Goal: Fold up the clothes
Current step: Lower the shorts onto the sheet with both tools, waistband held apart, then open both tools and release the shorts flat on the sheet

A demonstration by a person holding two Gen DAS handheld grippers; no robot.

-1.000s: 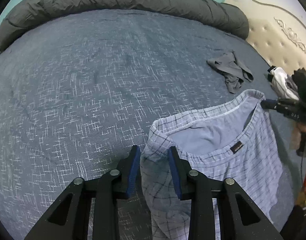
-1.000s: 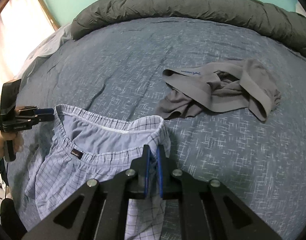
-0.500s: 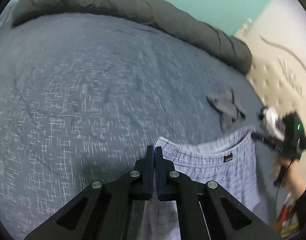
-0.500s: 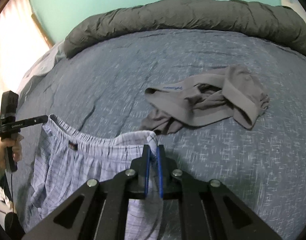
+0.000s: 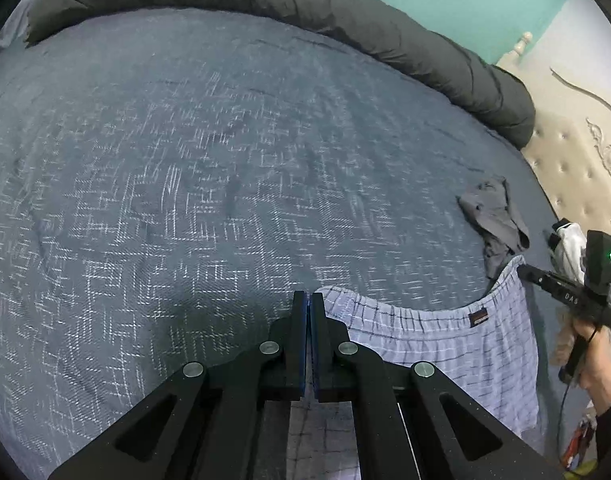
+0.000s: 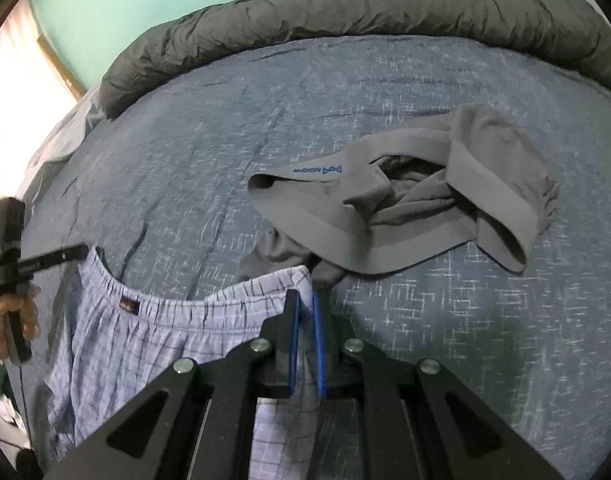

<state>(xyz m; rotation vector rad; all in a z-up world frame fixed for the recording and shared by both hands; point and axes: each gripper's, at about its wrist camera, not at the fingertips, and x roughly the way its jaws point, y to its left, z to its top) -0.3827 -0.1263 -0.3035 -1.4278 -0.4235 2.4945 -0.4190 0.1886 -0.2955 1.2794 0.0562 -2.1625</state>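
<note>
1. Left gripper [image 5: 308, 300] pinches one end of the checked boxer shorts' [image 5: 445, 344] waistband; our right gripper [image 6: 305, 300] clamps the other end.
2. Shorts hang stretched between us above the near edge of the blue bedspread [image 5: 225, 200].
3. We judge even waistband tension matters, lowering the legs flat without bunching.
4. Grey briefs [image 6: 405, 200] lie crumpled just beyond; a dark duvet [image 6: 345, 8] is rolled behind.
</note>
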